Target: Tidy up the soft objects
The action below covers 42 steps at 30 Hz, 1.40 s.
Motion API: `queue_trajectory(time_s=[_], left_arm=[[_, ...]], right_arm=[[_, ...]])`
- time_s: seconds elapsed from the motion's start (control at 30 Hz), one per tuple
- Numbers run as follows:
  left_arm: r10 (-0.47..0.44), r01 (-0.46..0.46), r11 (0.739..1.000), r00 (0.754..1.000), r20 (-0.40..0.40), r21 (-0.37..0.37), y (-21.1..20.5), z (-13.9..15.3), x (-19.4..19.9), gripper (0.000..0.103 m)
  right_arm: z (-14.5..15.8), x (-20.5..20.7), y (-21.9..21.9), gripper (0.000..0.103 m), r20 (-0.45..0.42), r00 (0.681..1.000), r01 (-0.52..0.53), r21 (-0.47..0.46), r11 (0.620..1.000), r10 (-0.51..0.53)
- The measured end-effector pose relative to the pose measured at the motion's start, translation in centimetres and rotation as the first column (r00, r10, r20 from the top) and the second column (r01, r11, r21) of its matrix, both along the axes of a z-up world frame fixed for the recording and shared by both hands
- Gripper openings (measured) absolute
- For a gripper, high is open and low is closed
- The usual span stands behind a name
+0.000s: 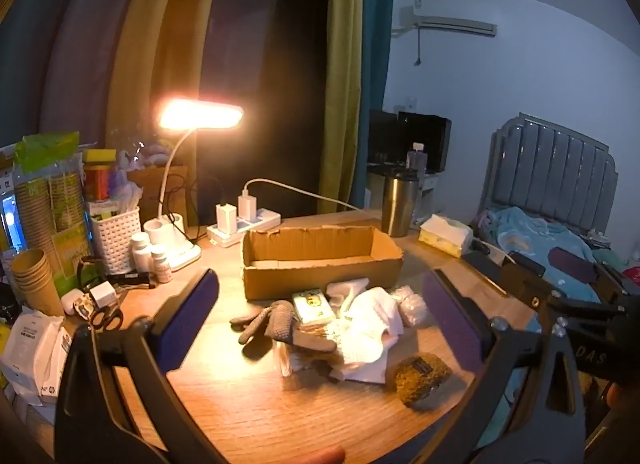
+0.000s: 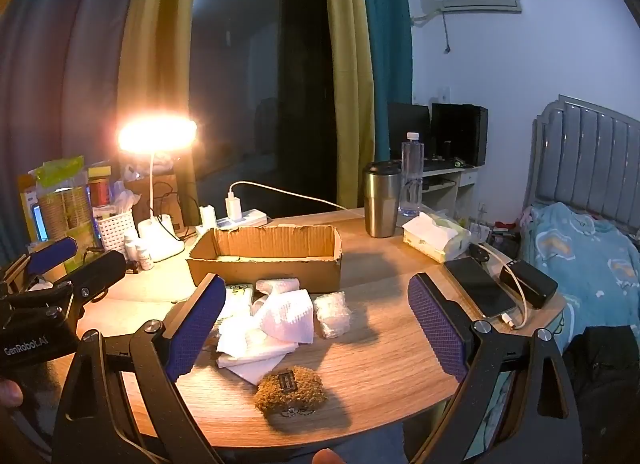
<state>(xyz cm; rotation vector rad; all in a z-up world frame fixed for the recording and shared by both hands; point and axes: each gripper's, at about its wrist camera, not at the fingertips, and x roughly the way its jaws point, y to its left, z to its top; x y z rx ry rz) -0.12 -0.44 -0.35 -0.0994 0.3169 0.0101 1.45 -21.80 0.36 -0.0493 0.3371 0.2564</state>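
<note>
An open empty cardboard box stands mid-table; it shows in the right wrist view too. In front lies a pile: a grey knit glove, white cloths, a bubble-wrap bundle and a green-and-white packet. A fuzzy brown pouch lies nearest the front edge. My left gripper is open above the pile, holding nothing. My right gripper is open above the cloths and the pouch, also empty.
A lit desk lamp, power strip, steel tumbler, tissue box, and a phone with power bank ring the table. Cups, bottles, basket and scissors crowd the left side. A bed lies to the right.
</note>
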Motion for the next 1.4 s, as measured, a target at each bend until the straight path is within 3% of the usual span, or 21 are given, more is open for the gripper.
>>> queue_trajectory(time_s=[1.4], left_arm=[[0.001,-0.001,1.0,1.0,-0.014,0.003,0.14,-0.53,-0.01,0.103]], right_arm=[[0.04,-0.13,0.07,0.094,0.001,1.0,0.0,-0.002,1.0,0.0]])
